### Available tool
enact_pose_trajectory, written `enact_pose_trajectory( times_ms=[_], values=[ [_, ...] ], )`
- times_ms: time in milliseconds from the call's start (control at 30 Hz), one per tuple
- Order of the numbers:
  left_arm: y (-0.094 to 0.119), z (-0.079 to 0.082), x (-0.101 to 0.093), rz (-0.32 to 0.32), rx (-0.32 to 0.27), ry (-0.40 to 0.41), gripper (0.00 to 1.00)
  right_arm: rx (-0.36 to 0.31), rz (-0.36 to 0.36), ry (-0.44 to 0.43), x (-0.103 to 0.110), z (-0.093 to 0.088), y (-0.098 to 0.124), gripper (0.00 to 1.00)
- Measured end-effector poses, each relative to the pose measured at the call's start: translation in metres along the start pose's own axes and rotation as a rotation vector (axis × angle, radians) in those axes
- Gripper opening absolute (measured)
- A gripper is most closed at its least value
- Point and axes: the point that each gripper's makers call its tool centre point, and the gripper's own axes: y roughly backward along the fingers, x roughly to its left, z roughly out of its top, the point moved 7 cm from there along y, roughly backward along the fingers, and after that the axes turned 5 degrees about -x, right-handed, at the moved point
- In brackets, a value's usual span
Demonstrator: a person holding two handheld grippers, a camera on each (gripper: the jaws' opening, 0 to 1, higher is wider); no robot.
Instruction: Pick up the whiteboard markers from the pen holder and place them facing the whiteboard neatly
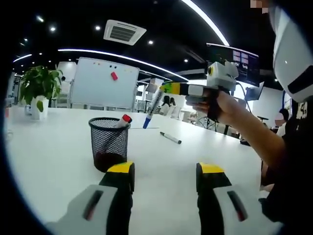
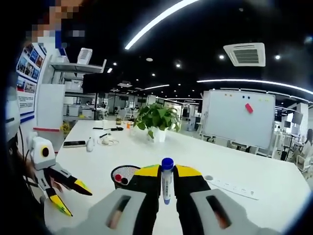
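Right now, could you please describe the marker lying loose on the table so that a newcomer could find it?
Start at the big white table and find the black mesh pen holder. Beyond it, lying flat on the tabletop, is a black marker, apart from the red-capped marker standing in the holder.

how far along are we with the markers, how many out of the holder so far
One black marker already lies on the table beyond the mesh pen holder. In hand: the right gripper is shut on a blue-capped marker, lifted clear of the holder. Left: a red-capped marker stands in the holder. The left gripper is open. The whiteboard stands past the table's far edge.
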Motion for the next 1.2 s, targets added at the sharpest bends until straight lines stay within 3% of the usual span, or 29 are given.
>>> enact_pose_trajectory(
  times_ms=[1200],
  values=[
    [-0.001,-0.001,-0.002,-0.014,0.011,-0.003,0.52,-0.009,-0.117,0.001,-0.015,-0.014,0.022,0.13]
  ],
)
